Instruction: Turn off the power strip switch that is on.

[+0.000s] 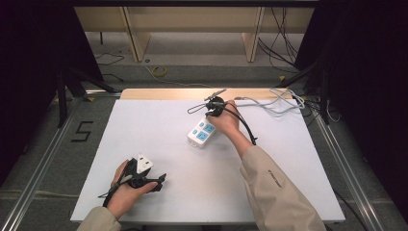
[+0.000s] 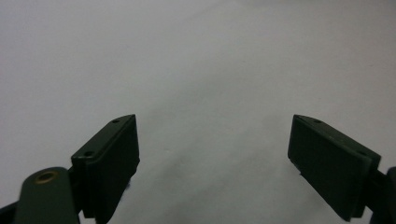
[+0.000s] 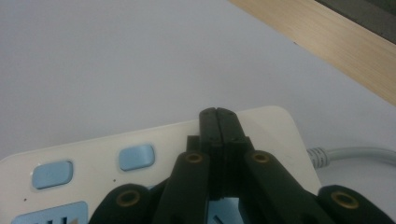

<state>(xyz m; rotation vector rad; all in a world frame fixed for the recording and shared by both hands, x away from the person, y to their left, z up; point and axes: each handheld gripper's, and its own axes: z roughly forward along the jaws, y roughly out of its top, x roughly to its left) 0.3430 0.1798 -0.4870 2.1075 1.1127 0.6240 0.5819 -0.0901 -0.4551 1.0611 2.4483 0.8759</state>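
Observation:
A white power strip (image 1: pixel 202 132) with pale blue sockets lies near the middle of the white table (image 1: pixel 159 139), and its grey cable (image 1: pixel 274 103) runs off to the back right. My right gripper (image 1: pixel 212 114) points down over the strip's cable end. In the right gripper view its jaws (image 3: pixel 219 116) are pressed flat together with nothing between them, just above the white strip (image 3: pixel 154 135) beside two blue buttons (image 3: pixel 136 157); whether the tips touch it I cannot tell. My left gripper (image 1: pixel 156 182) rests at the front left, wide open (image 2: pixel 212 154) over bare table.
A wooden strip (image 1: pixel 168 94) edges the table's back, seen also as the wooden edge (image 3: pixel 317 42) in the right gripper view. Loose cables (image 1: pixel 288 98) pile at the back right corner. Metal frame rails (image 1: pixel 337 159) run along both sides of the table.

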